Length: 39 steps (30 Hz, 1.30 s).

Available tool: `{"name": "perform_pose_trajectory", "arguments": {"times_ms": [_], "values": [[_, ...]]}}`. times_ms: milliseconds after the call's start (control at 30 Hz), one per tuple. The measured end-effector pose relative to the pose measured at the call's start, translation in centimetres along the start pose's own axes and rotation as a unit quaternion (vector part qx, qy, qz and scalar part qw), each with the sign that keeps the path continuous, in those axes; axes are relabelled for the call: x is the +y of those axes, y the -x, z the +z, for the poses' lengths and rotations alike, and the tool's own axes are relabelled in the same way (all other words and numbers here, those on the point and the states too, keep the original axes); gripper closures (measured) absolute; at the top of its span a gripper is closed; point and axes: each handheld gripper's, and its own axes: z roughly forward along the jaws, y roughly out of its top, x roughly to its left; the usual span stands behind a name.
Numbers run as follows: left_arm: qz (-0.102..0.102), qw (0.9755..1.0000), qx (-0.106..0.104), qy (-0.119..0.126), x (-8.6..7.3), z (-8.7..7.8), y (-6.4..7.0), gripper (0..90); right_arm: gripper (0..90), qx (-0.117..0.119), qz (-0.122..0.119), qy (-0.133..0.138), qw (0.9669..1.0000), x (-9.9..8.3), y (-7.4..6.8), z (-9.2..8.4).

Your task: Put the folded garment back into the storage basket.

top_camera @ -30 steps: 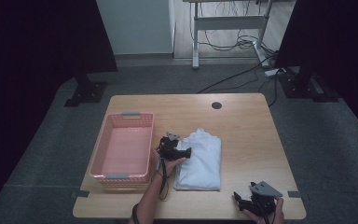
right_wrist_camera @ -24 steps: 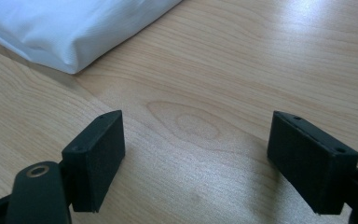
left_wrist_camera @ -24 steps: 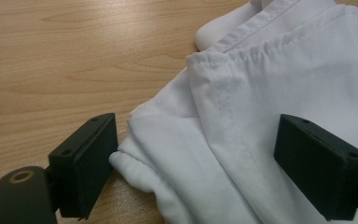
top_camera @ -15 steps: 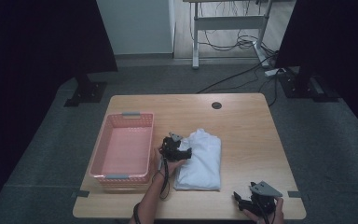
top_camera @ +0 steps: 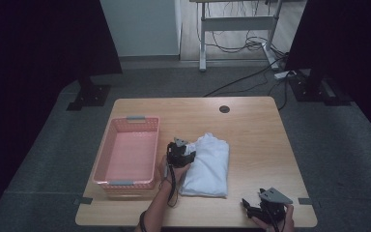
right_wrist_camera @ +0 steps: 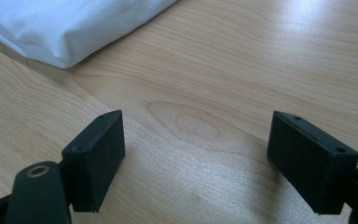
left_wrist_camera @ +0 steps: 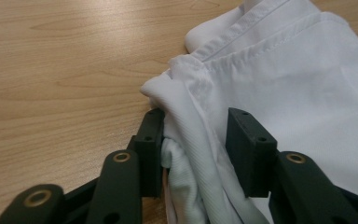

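Folded white shirt on the wooden table, right of centre, collar end away from the person. Just left of it, apart from it, a pink basket with grey handles at both short ends, long side parallel to the shirt; bare pink floor inside, no contents visible.

Left gripper at the shirt's left edge, held in a hand entering from the bottom of the high view. Jaws just closing, with a bunched fold of the shirt between them, seen along the gripper; the left pad pressed against the cloth, the right pad touching the raised fold on its inner face. Fabric gathered and lifted into a ridge between the pads, the rest lying flat on the table.

Right gripper near the table's front right corner, well apart from the shirt, held in the other hand. Jaws wide apart, nothing between them but bare wood. One folded corner of the shirt at the upper left of the right gripper view.
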Motion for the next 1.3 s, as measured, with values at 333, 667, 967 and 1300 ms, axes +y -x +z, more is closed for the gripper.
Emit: {"name": "perform_pose_trajectory", "arguments": {"times_ms": [333,667,967,1300], "values": [[0.004,0.9999,0.000,0.013,0.0,-0.4,0.2,74.2,19.0,0.000,0.000,0.000,1.0000,0.0,0.0,0.0],[0.005,0.9994,0.001,0.034,0.3,-2.3,0.7,74.6,19.1,0.002,-0.001,-0.001,1.0000,0.0,0.1,0.0],[0.010,0.9992,-0.005,0.039,0.5,-3.4,0.9,74.6,19.6,0.004,-0.002,-0.001,1.0000,0.0,0.2,-0.1],[0.017,0.9989,-0.007,0.043,0.9,-4.0,1.3,74.7,26.6,-0.001,0.008,-0.007,0.9999,0.3,0.3,-0.4]]}}
